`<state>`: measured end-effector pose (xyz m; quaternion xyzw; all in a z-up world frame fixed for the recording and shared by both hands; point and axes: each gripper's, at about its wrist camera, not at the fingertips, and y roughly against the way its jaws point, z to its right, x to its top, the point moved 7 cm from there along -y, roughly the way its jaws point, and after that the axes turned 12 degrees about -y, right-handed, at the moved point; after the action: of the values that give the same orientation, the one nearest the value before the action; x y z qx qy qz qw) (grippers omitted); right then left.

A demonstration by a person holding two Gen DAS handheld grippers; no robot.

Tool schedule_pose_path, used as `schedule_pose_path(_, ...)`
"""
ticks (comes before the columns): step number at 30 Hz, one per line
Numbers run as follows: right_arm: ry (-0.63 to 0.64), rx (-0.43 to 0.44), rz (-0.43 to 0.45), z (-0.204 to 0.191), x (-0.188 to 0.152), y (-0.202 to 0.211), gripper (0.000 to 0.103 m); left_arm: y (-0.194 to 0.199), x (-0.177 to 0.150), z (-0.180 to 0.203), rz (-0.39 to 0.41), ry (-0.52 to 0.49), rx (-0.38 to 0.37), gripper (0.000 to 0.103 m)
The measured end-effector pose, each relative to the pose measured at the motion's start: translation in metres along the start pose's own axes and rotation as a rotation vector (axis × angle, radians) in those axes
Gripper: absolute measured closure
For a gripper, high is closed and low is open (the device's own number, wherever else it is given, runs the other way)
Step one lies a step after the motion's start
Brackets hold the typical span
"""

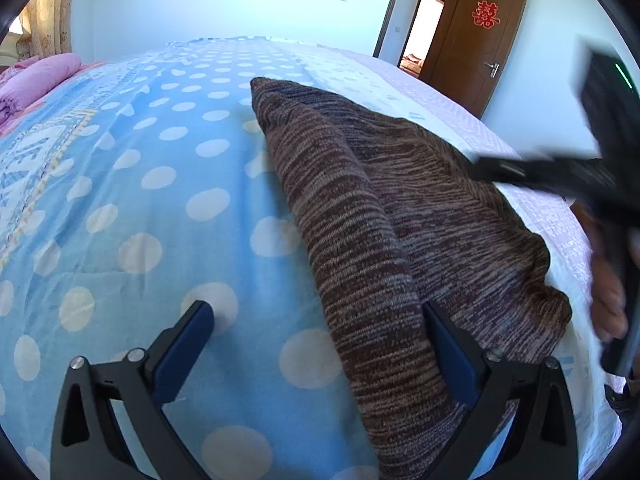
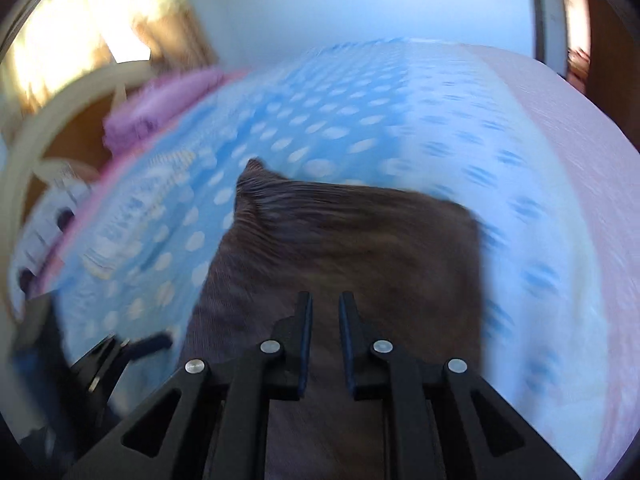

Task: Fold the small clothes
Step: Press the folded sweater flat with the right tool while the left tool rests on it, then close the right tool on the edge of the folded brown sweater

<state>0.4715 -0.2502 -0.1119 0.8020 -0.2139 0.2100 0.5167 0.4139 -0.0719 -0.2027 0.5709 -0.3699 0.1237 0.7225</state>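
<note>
The brown striped knitted garment (image 1: pixel 400 208) is seen folded on the blue polka-dot bedsheet (image 1: pixel 140 200), the left gripper (image 1: pixel 320 316) spread wide, the right gripper (image 2: pixel 325 312) slightly parted, empty.

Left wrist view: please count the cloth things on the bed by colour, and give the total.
Brown striped knit garment: 1
Blue sheet with white dots: 1
Pink bedding at the far left: 1
Total: 3
</note>
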Motion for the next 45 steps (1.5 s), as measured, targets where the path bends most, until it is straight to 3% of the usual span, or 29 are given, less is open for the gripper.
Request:
schedule_pose_path(3, -0.090, -0.025, 0.021, 0.045, -0.025, 0.043, 0.089, 0.002, -0.002, 0.003, 0.000, -0.008, -0.010, 0.000)
schedule_pose_path(5, -0.145, 0.014, -0.004, 0.062, -0.053, 0.061, 0.089, 0.004, -0.005, 0.007, 0.000, -0.018, -0.014, 0.000)
schedule_pose_path(8, -0.173, 0.064, -0.047, 0.065, -0.083, 0.066, 0.089, 0.006, -0.006, 0.009, -0.001, -0.029, -0.006, 0.000)
schedule_pose_path(13, -0.197, 0.115, -0.040, 0.056, -0.089, 0.054, 0.089, 0.008, -0.007, 0.012, -0.007, -0.034, 0.002, 0.000)
schedule_pose_path(15, -0.174, 0.095, -0.042, 0.053, -0.090, 0.048, 0.090, 0.007, -0.007, 0.012, -0.008, -0.031, 0.002, 0.000)
schedule_pose_path(17, -0.157, 0.082, -0.048, 0.051, -0.094, 0.048, 0.099, 0.007, -0.007, 0.011, -0.010, -0.025, 0.001, 0.000)
schedule_pose_path(21, -0.124, 0.024, -0.042, 0.047, -0.110, 0.068, 0.101, 0.008, -0.008, 0.011, -0.007, -0.022, -0.003, 0.000)
schedule_pose_path(24, -0.144, -0.031, -0.069, 0.064, -0.122, 0.059, 0.101, 0.007, -0.009, 0.012, -0.012, -0.030, -0.004, 0.000)
schedule_pose_path(28, -0.166, 0.036, -0.025, 0.061, -0.111, 0.066, 0.099, 0.008, -0.010, 0.013, -0.016, -0.031, -0.003, 0.000)
schedule_pose_path(31, -0.122, 0.016, 0.015, 0.053, -0.094, 0.074, 0.085, 0.010, -0.012, 0.015, -0.013, -0.028, -0.026, 0.000)
schedule_pose_path(35, -0.152, 0.082, 0.062, 0.053, -0.045, 0.071, 0.070, 0.015, -0.011, 0.019, 0.011, -0.035, -0.043, 0.003)
schedule_pose_path(38, -0.148, 0.079, 0.055, 0.057, -0.010, 0.045, 0.065, 0.016, -0.010, 0.023, 0.014, -0.053, -0.041, 0.009)
schedule_pose_path(40, -0.158, 0.086, 0.000, 0.064, 0.005, 0.016, 0.064, 0.015, -0.010, 0.026, 0.014, -0.071, -0.040, 0.011)
schedule_pose_path(43, -0.218, 0.150, -0.054, 0.075, 0.017, -0.020, 0.061, 0.013, -0.009, 0.028, 0.006, -0.081, -0.038, 0.011)
schedule_pose_path(45, -0.240, 0.127, -0.048, 0.085, 0.022, -0.036, 0.060, 0.012, -0.009, 0.028, 0.001, -0.085, -0.042, 0.011)
